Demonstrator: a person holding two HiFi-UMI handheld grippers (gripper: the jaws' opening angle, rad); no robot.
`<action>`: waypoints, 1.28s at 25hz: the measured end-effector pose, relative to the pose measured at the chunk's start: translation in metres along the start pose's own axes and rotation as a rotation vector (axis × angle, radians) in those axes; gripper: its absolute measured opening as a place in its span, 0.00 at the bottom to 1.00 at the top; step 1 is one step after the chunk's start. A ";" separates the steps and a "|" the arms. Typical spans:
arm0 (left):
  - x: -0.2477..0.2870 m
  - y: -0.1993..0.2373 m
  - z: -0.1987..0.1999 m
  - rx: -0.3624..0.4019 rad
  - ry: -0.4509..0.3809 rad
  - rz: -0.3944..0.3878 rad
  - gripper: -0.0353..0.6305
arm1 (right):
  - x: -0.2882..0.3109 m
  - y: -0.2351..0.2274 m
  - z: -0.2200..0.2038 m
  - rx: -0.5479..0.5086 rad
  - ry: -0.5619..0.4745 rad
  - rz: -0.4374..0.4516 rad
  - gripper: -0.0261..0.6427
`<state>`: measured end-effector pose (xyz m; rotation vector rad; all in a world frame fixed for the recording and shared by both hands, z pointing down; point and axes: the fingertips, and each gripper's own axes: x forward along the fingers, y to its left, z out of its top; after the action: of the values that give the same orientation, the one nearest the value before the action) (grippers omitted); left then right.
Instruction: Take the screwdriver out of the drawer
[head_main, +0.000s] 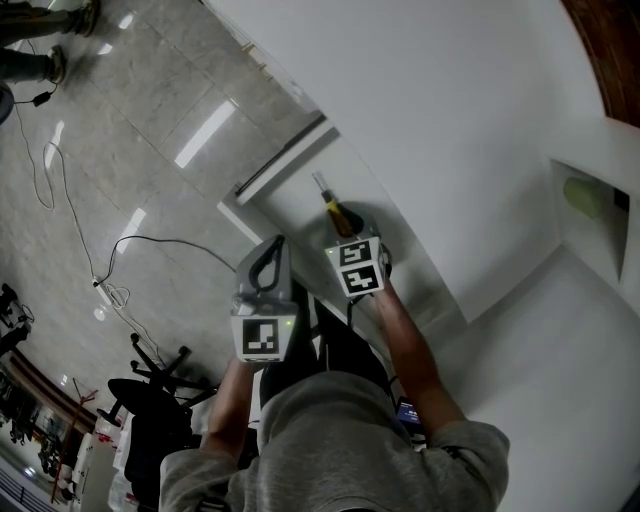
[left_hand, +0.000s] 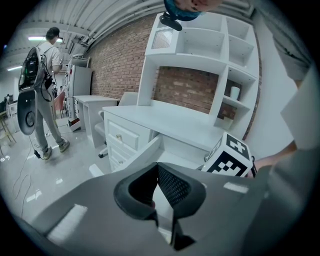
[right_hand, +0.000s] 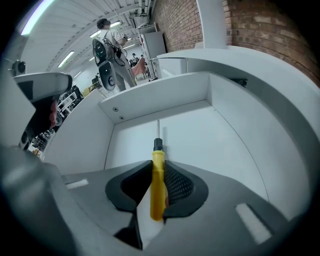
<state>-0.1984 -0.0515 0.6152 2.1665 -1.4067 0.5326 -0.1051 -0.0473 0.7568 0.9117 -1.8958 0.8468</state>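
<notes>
A screwdriver (head_main: 335, 212) with a yellow handle and a thin metal shaft lies in the open white drawer (head_main: 290, 205). My right gripper (head_main: 350, 230) reaches down into the drawer and is shut on the yellow handle. In the right gripper view the screwdriver (right_hand: 157, 185) stands between the two pads of the right gripper (right_hand: 156, 195), its shaft pointing at the drawer's (right_hand: 200, 135) far wall. My left gripper (head_main: 275, 250) hangs by the drawer's left front edge, shut and empty. In the left gripper view the left gripper (left_hand: 159, 189) holds nothing, and the right gripper's marker cube (left_hand: 230, 157) shows beside it.
The drawer belongs to a white desk (head_main: 450, 120) with a shelf unit (head_main: 600, 200) at the right. Cables (head_main: 60, 170) trail over the tiled floor, and a black chair base (head_main: 150, 390) stands at lower left. A person (left_hand: 45, 90) stands far off by other white furniture (left_hand: 125, 137).
</notes>
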 end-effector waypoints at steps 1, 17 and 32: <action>-0.001 0.000 0.001 0.005 -0.003 -0.001 0.07 | -0.002 0.001 0.002 -0.002 -0.005 -0.001 0.16; -0.027 -0.013 0.055 0.076 -0.092 -0.017 0.07 | -0.068 0.013 0.048 -0.010 -0.137 -0.022 0.16; -0.066 -0.050 0.115 0.200 -0.184 -0.054 0.07 | -0.175 0.018 0.080 -0.005 -0.297 -0.079 0.16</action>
<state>-0.1724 -0.0559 0.4762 2.4601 -1.4373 0.4816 -0.0856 -0.0574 0.5650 1.1531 -2.0959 0.6877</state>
